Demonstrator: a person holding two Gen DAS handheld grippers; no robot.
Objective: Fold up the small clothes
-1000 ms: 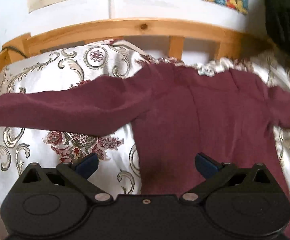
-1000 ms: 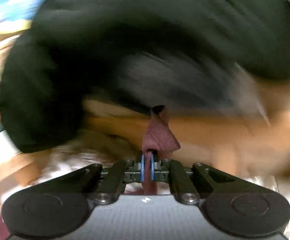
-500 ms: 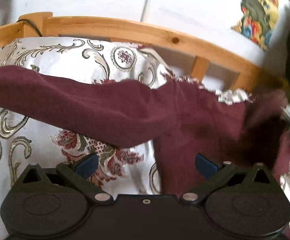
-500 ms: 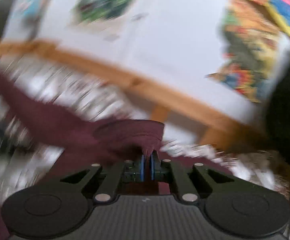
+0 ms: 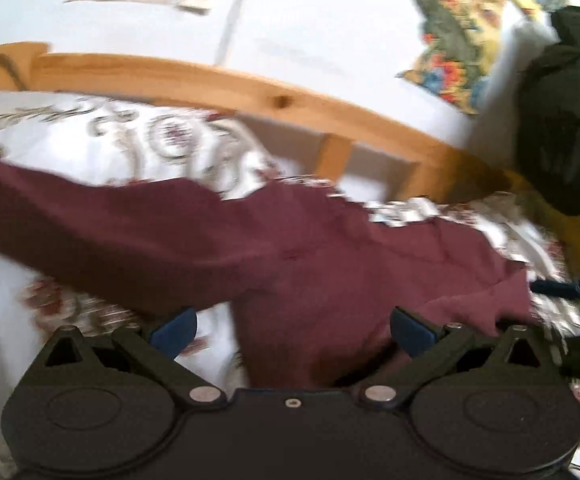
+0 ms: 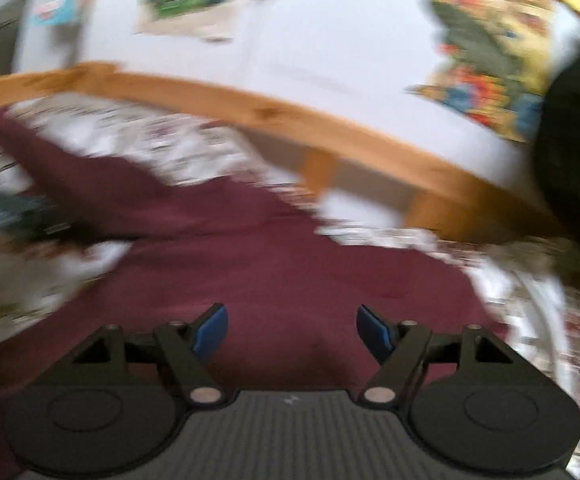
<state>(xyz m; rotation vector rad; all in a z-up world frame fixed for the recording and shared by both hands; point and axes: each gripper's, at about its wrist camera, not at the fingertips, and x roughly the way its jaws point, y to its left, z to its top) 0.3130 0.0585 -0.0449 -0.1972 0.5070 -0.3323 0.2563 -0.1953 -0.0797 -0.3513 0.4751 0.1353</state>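
A maroon long-sleeved top (image 5: 330, 276) lies spread on a floral bedspread (image 5: 90, 136). One sleeve stretches out to the left; the right sleeve lies folded in over the body. My left gripper (image 5: 294, 328) is open and empty, just above the top's lower left edge. The right gripper's blue tip (image 5: 558, 290) shows at the top's right side. In the right wrist view my right gripper (image 6: 292, 330) is open and empty over the body of the top (image 6: 290, 264). Both views are blurred.
A wooden bed rail (image 5: 250, 92) runs along the far edge of the bedspread, with a white wall and colourful posters (image 5: 462, 36) behind. A dark bundle (image 5: 566, 120) hangs at the right. The left gripper (image 6: 10, 210) shows at the left in the right wrist view.
My right gripper carried the right sleeve in over the body, then opened and let it go. The left gripper stayed open and shifted slightly.
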